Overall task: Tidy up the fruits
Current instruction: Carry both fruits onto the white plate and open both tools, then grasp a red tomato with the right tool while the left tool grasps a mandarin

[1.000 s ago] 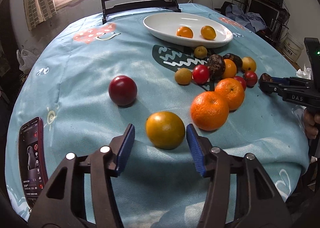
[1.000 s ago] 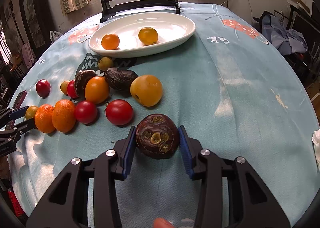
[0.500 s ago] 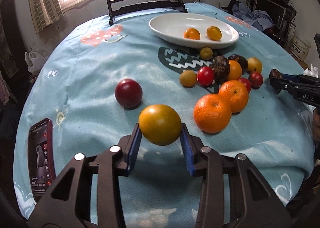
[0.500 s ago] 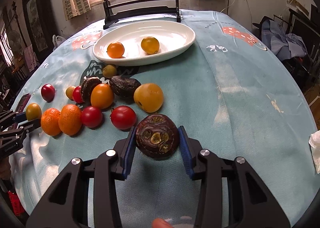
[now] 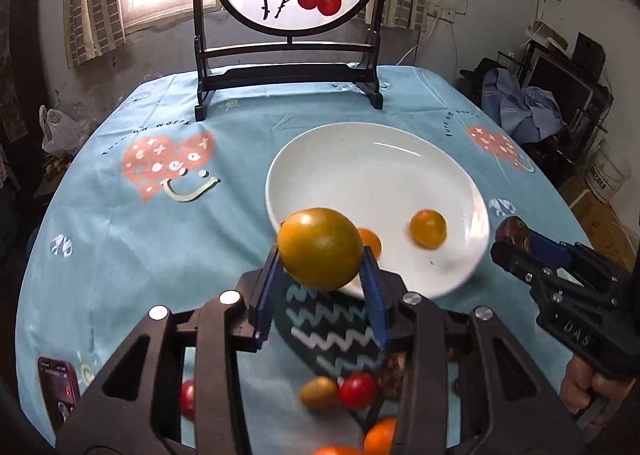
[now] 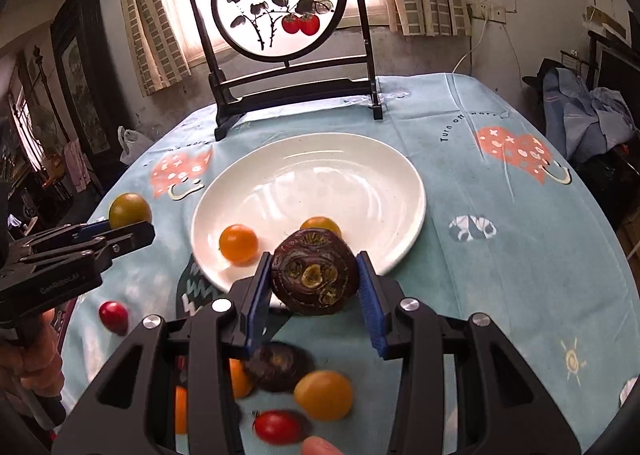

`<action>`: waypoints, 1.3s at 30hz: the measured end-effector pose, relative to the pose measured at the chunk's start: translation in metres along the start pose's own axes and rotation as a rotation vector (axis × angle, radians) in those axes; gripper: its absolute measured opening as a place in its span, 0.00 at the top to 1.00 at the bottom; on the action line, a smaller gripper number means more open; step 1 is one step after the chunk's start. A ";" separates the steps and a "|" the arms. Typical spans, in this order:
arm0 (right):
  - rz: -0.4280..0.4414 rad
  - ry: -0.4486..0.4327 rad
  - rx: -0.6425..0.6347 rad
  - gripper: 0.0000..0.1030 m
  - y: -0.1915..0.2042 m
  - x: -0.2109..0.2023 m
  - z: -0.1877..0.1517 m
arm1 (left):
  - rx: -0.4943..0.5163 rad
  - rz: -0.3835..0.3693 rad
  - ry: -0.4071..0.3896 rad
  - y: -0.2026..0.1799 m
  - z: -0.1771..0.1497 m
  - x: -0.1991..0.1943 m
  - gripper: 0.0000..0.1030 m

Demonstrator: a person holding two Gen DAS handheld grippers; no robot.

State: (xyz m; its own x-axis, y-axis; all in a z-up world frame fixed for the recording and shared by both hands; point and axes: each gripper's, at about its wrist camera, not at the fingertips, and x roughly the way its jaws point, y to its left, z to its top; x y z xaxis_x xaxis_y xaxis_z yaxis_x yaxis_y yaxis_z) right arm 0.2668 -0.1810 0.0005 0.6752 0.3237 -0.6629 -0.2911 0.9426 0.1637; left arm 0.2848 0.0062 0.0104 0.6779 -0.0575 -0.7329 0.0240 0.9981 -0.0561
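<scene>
two fruits already lie in the white plate in the left wrist view, which suggests it is the collecting dish. the left gripper has its blue pads clamped on a yellow-green fruit, held clear of the blue tablecloth at the plate's near rim, probably for dropping in. loose fruits lie on the cloth below.

from the right wrist view, the right gripper is clamped on a dark wrinkled fruit, raised over the plate's near edge beside a small orange fruit. holding both fruits aloft likely keeps them from knocking the pile underneath.
</scene>
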 end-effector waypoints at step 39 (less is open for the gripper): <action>0.014 0.161 -0.076 0.49 0.020 -0.038 -0.119 | -0.002 0.019 0.046 0.008 -0.157 -0.071 0.20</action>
State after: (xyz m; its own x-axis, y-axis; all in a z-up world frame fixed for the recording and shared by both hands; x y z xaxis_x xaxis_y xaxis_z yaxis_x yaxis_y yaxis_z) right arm 0.1542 -0.1841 -0.0575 0.5556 0.3133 -0.7701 -0.3537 0.9274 0.1220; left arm 0.1218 0.0146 -0.0448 0.6435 -0.0398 -0.7644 0.0103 0.9990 -0.0433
